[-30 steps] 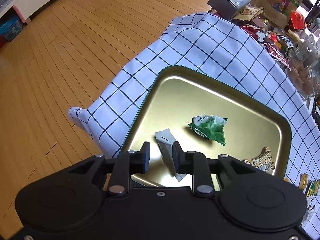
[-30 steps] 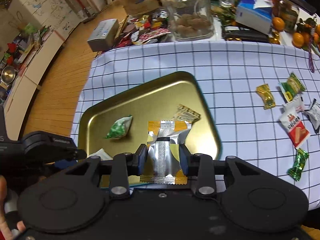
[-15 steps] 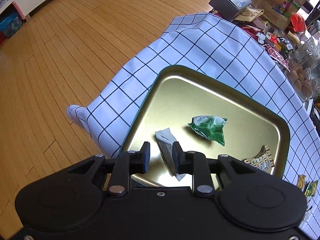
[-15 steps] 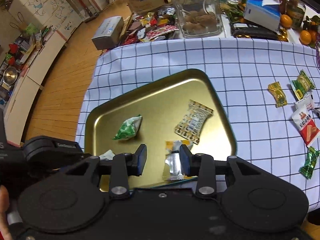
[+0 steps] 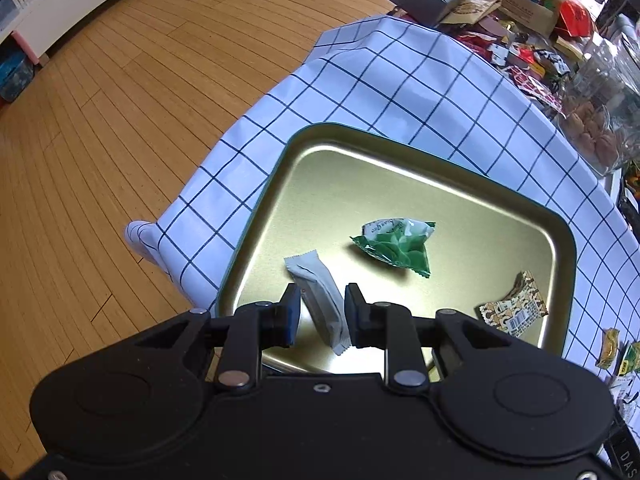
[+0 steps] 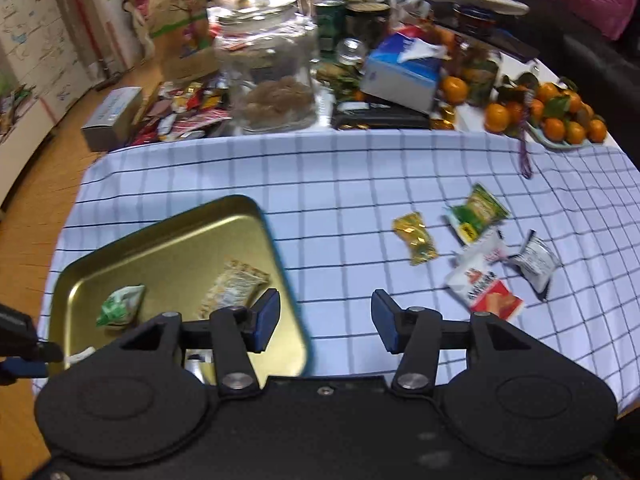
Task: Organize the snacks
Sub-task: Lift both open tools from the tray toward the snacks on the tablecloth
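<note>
The right gripper [image 6: 325, 320] is hovering with jaws apart near the gold tray's [image 6: 276, 240] right rim; the loose snacks, nearest the red-and-white packet [image 6: 484, 284], are lying far-right on the checked worktop [image 6: 340, 184], nearer this arm. The left gripper [image 5: 322, 312] is straddling a grey wrapper [image 5: 320, 300] in the tray, jaws slightly apart.

Gold tray [image 5: 400, 168] on white cloth [image 5: 400, 80] with dark blue grid; packets green-white [image 5: 394, 246], grey [image 5: 318, 296], brown-patterned [image 5: 514, 310].

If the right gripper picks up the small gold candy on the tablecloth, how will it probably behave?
The gold candy looks small, so probably light. Its shiny crinkled wrapper may slip or crumple between the pads. It lies flat on the tablecloth, so rolling seems unlikely.
</note>
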Tool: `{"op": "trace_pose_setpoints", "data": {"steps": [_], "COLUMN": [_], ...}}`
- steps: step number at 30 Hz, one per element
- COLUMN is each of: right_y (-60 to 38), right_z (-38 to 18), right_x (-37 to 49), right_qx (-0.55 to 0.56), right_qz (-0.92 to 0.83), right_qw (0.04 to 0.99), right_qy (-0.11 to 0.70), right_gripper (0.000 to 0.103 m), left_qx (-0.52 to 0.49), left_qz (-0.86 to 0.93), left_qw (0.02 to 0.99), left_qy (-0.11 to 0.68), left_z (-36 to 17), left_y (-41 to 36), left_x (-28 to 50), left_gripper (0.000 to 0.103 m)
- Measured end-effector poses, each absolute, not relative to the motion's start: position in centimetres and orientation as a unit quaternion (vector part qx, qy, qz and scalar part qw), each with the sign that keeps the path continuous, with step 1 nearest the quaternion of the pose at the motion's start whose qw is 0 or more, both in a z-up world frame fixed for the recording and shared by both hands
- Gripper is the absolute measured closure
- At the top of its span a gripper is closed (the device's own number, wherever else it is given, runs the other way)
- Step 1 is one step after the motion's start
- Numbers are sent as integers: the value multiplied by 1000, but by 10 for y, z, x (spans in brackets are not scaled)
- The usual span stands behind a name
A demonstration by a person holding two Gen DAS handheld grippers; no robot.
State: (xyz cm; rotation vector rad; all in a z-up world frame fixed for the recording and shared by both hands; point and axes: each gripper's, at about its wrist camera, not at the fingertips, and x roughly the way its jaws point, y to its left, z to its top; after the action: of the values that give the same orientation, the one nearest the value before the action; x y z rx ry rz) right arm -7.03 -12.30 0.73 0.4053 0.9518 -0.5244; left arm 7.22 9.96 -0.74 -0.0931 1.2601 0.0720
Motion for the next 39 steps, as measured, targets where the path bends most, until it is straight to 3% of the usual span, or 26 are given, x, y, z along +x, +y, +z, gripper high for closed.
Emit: {"op": "trace_pose_setpoints", "data": {"steps": [8,27,33,39], "right_y": [-173,-249,-265,-289], "right_z": [-17,-33,-33,-25], "right_x": [-95,-144,-150,-159], "right_qx": [239,74,56,121], "right_qz": [-282,-452,-479,-468], "right_qw": [797,792,785,796], "right_qy": [478,404,388,365], "right_gripper": [50,51,55,67], "left_qx": [1,99,113,126], "left_qz": [7,-53,-95,-127], "left_qw": [811,814,817,817], "left_qy": [585,570,558,549], "left_z": [-8,-13,-11,-10], "left_y": [65,-27,-55,-82], "left_x": [64,44,32,23], "left_gripper": [69,69,69,69]}}
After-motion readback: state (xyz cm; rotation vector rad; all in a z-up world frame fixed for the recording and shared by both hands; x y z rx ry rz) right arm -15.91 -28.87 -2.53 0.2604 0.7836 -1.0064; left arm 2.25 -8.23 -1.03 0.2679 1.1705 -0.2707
